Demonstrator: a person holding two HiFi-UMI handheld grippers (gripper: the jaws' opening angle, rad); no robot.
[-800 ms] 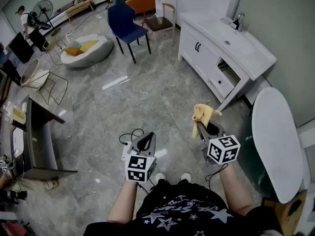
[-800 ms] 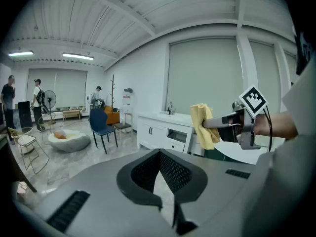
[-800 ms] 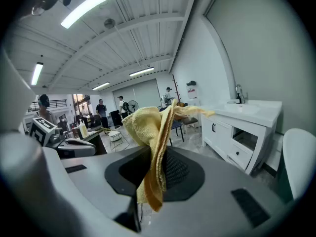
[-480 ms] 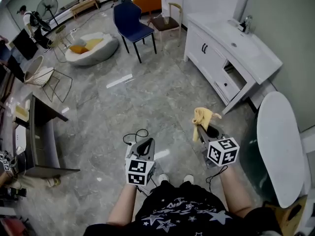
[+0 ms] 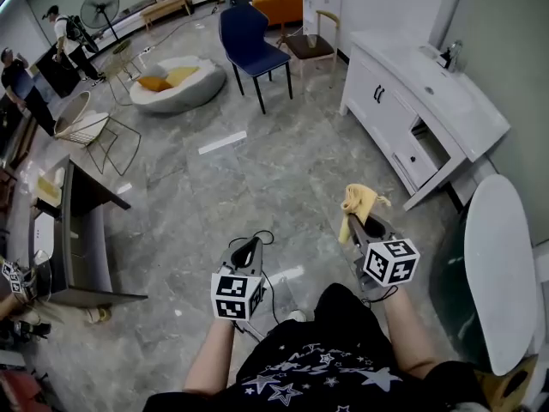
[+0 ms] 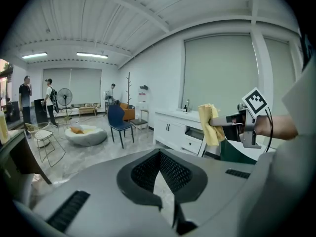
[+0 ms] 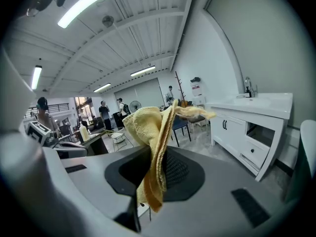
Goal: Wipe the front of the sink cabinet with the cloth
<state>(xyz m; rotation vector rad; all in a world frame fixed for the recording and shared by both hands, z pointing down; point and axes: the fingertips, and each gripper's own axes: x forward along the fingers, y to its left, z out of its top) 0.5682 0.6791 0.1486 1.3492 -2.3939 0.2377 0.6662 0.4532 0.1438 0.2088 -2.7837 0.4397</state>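
Stepped forward since earlier, room shifted right in head view | cloth (image 5: 360, 204) pinched in my right fingers (image 5: 374, 230), draping loose | sink cabinet (image 5: 377, 101) well ahead-right | left fingers (image 5: 250, 252) closed, empty | risk: shallow pinch, cloth slips out while rubbing.

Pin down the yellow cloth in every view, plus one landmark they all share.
Head view: cloth right of centre, mid-height.
Left gripper view: cloth right of centre, mid-height.
Right gripper view: cloth dead centre, foreground.
Shared landmark: white sink cabinet.
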